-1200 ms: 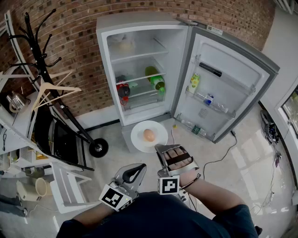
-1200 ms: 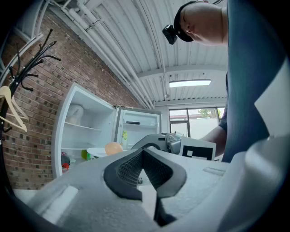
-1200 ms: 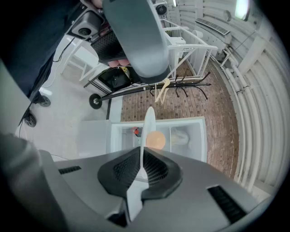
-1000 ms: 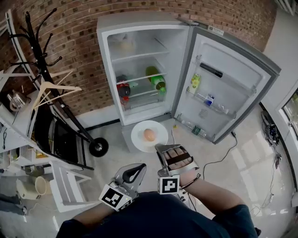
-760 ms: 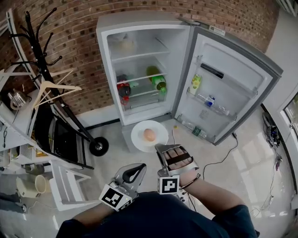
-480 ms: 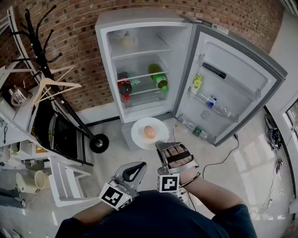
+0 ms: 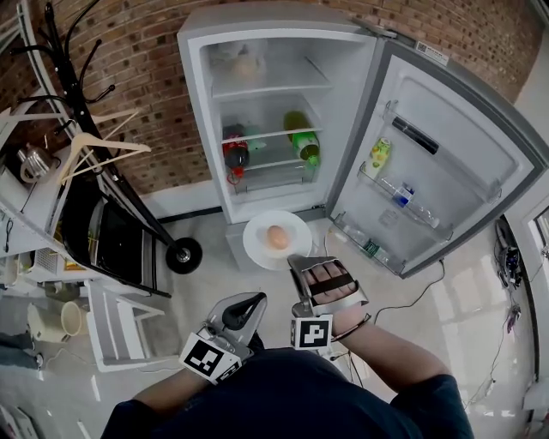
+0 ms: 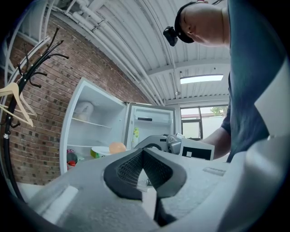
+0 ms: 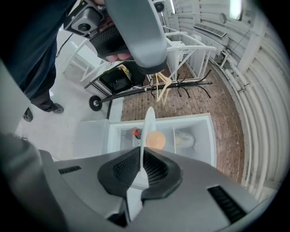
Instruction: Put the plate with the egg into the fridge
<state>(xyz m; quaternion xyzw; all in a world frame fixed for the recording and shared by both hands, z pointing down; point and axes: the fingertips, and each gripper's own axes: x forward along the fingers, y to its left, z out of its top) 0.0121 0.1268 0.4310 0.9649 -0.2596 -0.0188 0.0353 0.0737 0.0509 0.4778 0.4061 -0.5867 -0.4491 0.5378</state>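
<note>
White plate (image 7: 257,249), with the egg (image 7: 277,237) on it, is pinched at its near rim by the right tool (image 7: 302,261), low before the open fridge (image 7: 196,129). The left tool (image 7: 248,303) is closed on nothing. This looks like the carrying step; next it likely needs a level lift onto a free shelf.

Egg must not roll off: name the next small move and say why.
Probably lift the plate, kept level, forward toward the upper shelf: the right gripper grips its rim, the egg lies loose on it, and the fridge stands open ahead.
</note>
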